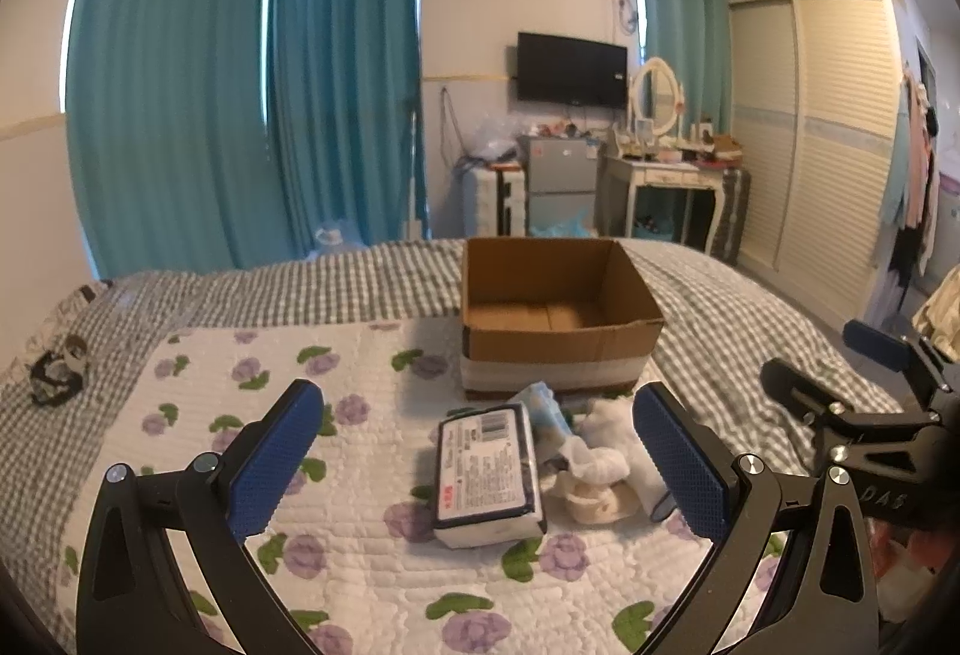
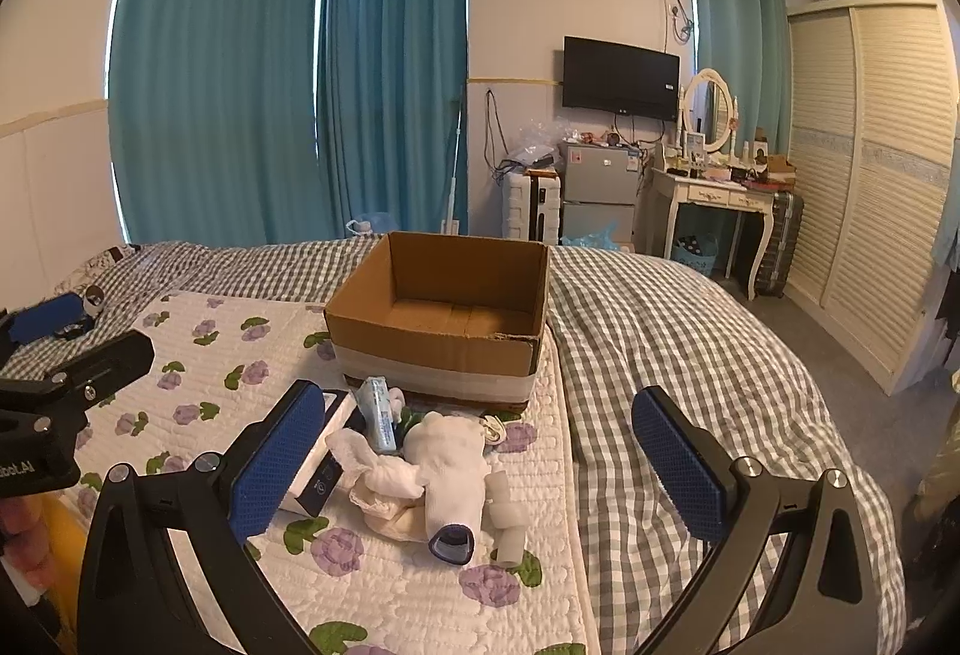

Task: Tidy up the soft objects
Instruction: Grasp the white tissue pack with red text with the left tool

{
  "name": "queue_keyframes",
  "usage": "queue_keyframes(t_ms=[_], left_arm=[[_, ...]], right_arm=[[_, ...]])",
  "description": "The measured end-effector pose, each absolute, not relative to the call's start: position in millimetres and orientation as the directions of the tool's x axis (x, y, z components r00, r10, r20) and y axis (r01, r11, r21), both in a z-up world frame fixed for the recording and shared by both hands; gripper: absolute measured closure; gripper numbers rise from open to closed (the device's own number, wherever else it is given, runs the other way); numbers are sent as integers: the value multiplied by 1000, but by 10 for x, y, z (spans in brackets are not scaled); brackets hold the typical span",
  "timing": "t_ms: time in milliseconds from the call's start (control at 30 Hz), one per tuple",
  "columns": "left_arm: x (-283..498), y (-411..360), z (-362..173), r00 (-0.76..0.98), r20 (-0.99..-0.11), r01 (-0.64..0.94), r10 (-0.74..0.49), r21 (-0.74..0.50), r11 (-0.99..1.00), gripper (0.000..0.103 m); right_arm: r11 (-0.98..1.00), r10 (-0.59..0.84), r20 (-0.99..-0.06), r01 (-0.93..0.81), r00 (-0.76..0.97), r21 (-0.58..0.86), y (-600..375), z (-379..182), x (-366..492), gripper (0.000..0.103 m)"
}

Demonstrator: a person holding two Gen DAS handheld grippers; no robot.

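Teal curtains (image 2: 270, 73) cover bright windows beside a wall television (image 2: 620, 77), white vanity (image 2: 711, 199) and louvred wardrobe (image 2: 870, 175).

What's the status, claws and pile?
Left claw open, right claw open, both empty. Pile of soft items on quilt, beside box. Box bare inside. Nothing blocking.

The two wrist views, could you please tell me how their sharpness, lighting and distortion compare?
Left wrist view: softer overall, print on the tissue pack unreadable, daylight glaring along the curtain edges, dark vignette in the corners. Right wrist view: crisper, the cardboard box edges clean, same curtain-edge glare. Both bow straight lines, such as the wardrobe.
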State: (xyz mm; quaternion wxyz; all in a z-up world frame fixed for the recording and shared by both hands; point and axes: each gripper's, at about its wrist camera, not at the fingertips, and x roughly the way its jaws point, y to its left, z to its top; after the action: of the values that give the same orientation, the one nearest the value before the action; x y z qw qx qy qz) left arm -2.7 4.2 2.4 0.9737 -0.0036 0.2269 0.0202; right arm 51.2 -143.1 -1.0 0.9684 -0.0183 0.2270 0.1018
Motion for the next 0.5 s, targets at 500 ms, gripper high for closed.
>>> queue_keyframes(t_ms=[500], left_arm=[[391, 82, -929, 755, -656, -43, 3, -45, 998, 0]], right_arm=[[985, 91, -587, -161, 805, -68, -1230, -482, 811, 0]])
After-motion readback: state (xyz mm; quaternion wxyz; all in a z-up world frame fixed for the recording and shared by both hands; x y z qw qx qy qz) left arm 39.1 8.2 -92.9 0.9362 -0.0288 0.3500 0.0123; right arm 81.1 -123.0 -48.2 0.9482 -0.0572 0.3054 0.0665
